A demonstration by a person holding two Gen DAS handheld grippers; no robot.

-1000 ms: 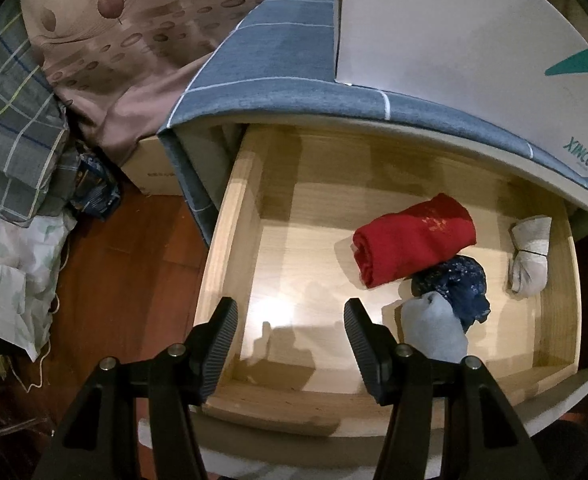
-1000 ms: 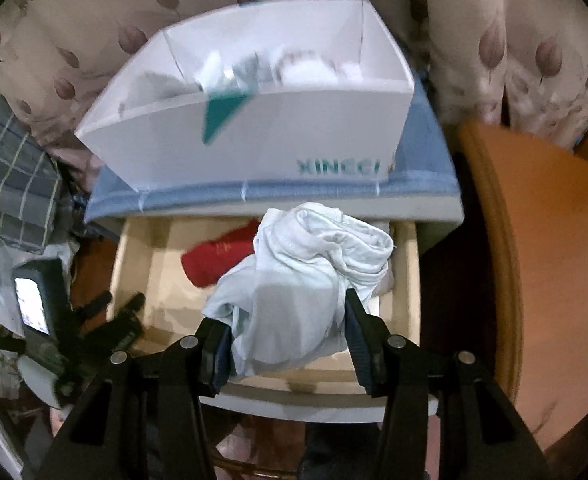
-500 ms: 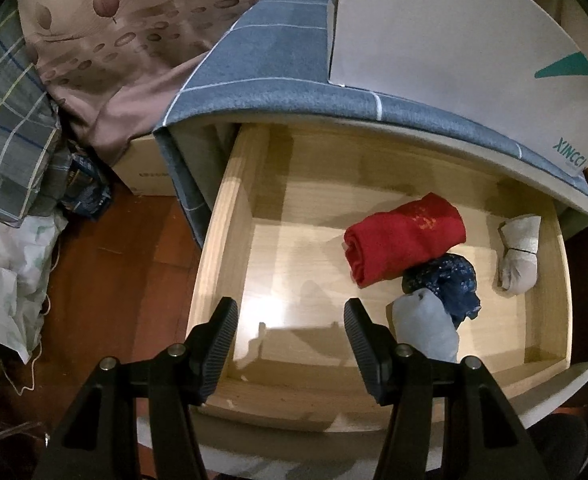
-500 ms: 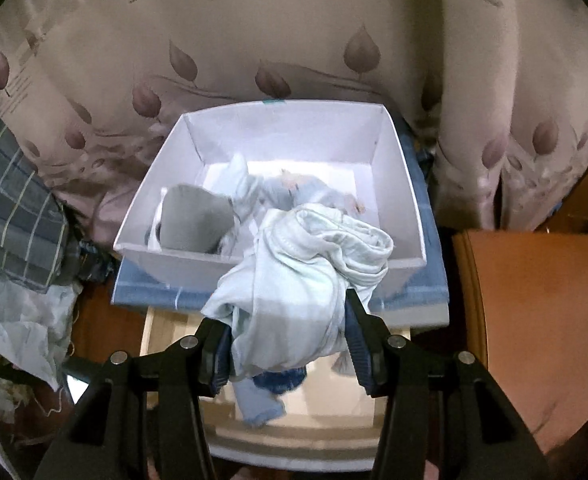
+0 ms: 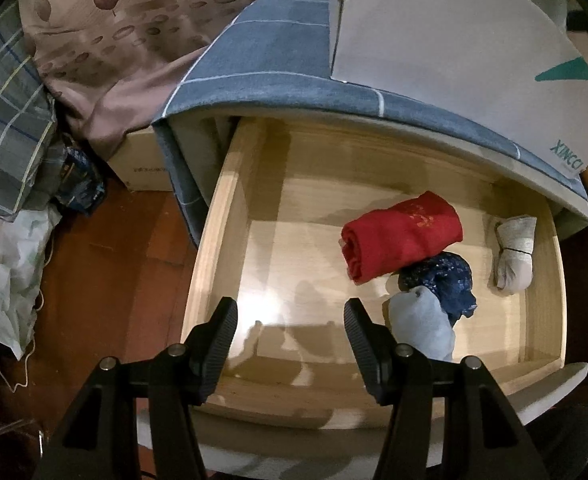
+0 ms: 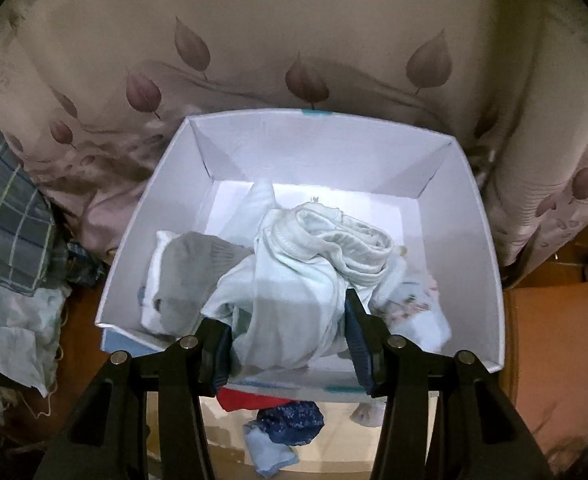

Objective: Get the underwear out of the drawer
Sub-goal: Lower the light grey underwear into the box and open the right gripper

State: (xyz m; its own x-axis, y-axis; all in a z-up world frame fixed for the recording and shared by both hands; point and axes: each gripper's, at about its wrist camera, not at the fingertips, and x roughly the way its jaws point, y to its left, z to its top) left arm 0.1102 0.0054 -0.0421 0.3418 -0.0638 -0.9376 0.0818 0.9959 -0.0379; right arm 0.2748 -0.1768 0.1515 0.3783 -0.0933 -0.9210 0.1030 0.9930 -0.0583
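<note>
Between the two pads of the right gripper (image 6: 289, 338) hangs a bundle of pale white underwear (image 6: 302, 268), pinched firmly from both sides, its waistband bunched above the fingers and its loose cloth drooping below them. It is held over the near part of the white cardboard box (image 6: 474, 248), above a grey garment (image 6: 191, 264) on the left and a light patterned piece (image 6: 416, 304) on the right that lie inside. Below the box's near wall, the open drawer shows a red roll (image 6: 249, 402), a dark blue bundle (image 6: 294, 420) and a light blue piece (image 6: 267, 454).

Over the near left part of the wooden drawer (image 5: 229, 220) the left gripper (image 5: 289, 334) stands spread wide with nothing between its fingers, only bare drawer floor. To its right lie the red roll (image 5: 402, 234), the dark blue bundle (image 5: 442, 280) and the light blue piece (image 5: 422, 326), the last just beside the right finger. A pale tied bundle (image 5: 514, 252) lies at the far right.
</note>
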